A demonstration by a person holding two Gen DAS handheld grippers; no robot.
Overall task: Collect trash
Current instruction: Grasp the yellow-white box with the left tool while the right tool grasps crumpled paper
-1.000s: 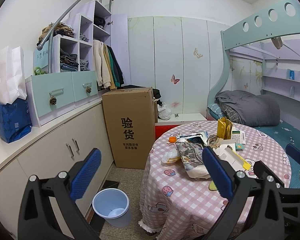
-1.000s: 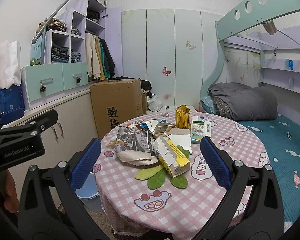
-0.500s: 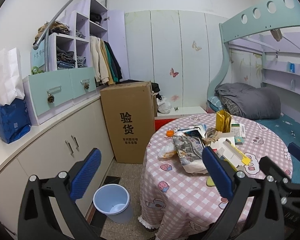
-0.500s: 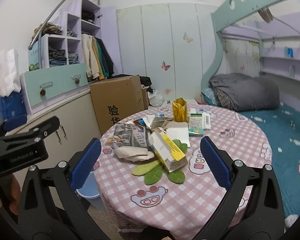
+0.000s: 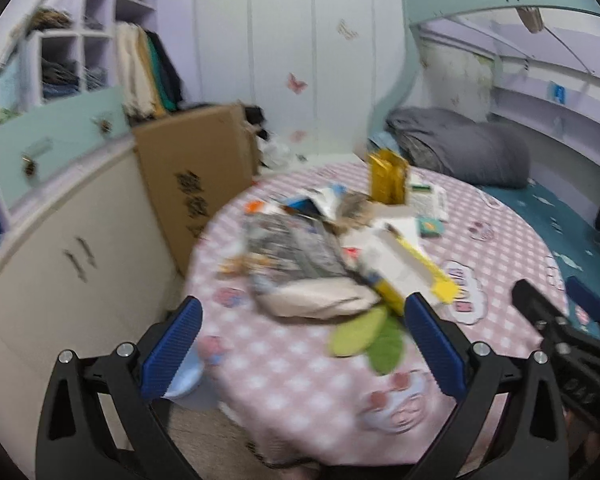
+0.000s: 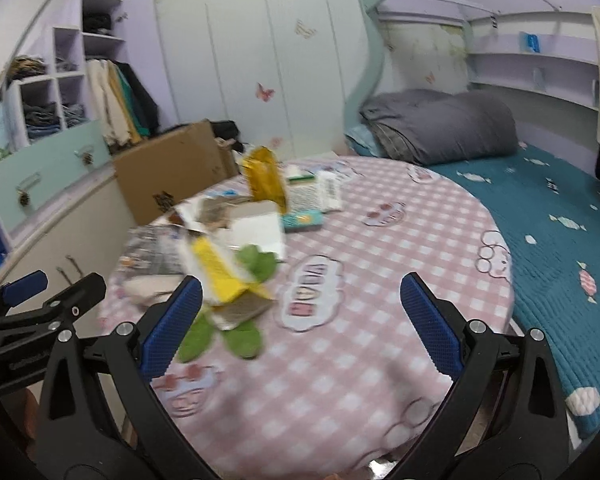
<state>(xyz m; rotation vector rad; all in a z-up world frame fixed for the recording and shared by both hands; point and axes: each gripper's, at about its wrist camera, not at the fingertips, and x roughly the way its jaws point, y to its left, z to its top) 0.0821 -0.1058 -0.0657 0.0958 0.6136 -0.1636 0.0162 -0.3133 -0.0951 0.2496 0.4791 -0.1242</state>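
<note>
Both claws nearer table [image 6: 400, 240] now

Left tongs [image 5: 300, 344] gape empty over the table's [image 5: 292, 384] litter pile [image 5: 332, 256].

Checked cloth tablecloth [image 6: 400, 240], seemingly matt

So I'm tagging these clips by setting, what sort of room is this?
Most likely a child's bedroom: a teal-framed bunk bed holding a folded grey quilt, open cubby shelves of clothes, and butterfly stickers on the wall panels.
</note>
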